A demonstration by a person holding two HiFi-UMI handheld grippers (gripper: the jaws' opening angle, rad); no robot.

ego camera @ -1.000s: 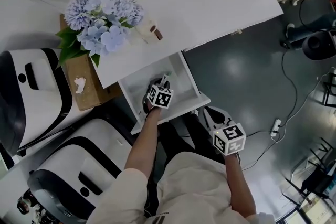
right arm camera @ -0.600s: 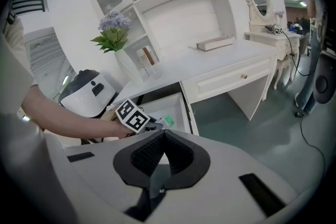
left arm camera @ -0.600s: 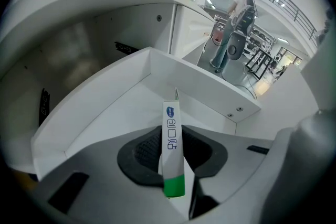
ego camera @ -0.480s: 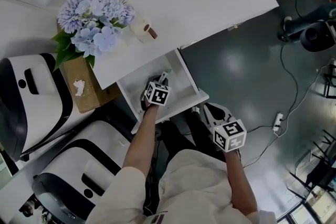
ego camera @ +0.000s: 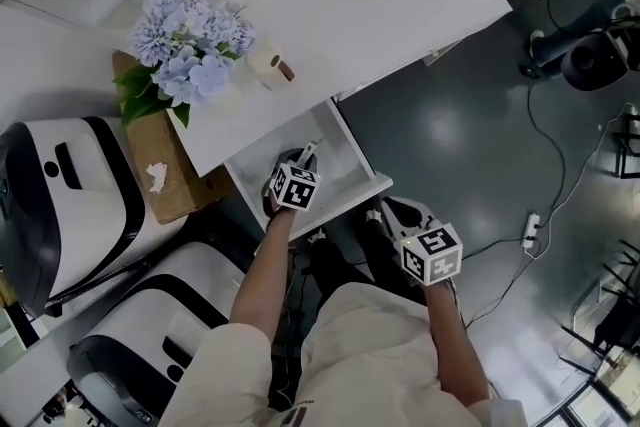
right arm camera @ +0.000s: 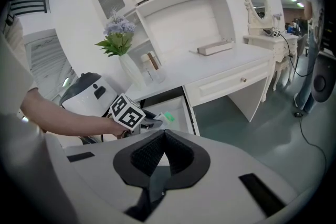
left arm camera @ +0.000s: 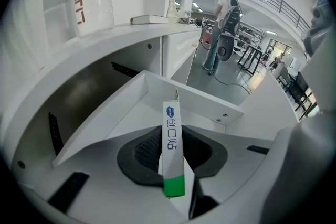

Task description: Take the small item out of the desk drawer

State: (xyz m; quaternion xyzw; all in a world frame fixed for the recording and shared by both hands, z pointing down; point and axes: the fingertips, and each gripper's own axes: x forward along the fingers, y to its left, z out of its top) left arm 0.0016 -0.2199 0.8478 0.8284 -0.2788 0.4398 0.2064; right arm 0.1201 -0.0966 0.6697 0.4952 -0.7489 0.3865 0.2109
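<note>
**Entry: small item, desk drawer, retrieval part-way.**

1. Left gripper [ego camera: 309,155]: reaches down over the open drawer. Its jaws have just been closing and now clamp the task's item between the dark ribbed pads [left arm camera: 146,150]. They stand only as far apart as the item is thick.

2. Slim white cardboard carton [left arm camera: 171,139]: a long, narrow box with a bright green band at the near end. One face carries a small blue oval logo above blue lettering (not legible enough to read). It stands on its narrow edge in the grip, with the far end pointing out over the drawer. The surface looks flat-sided and undented.

3. White desk drawer [ego camera: 378,183]: pulled out beneath the white desk top [ego camera: 330,25]. Its pale floor shows beyond the carton, and no other contents can be made out.

4. Right gripper [ego camera: 388,215]: held low beside the drawer front, apart from it. Its pads are drawn together on nothing.

**Status (judged):** the drawer is open and the item is gripped, apparently free of the drawer floor. What remains is to carry it over the drawer wall and set it down outside.
</note>
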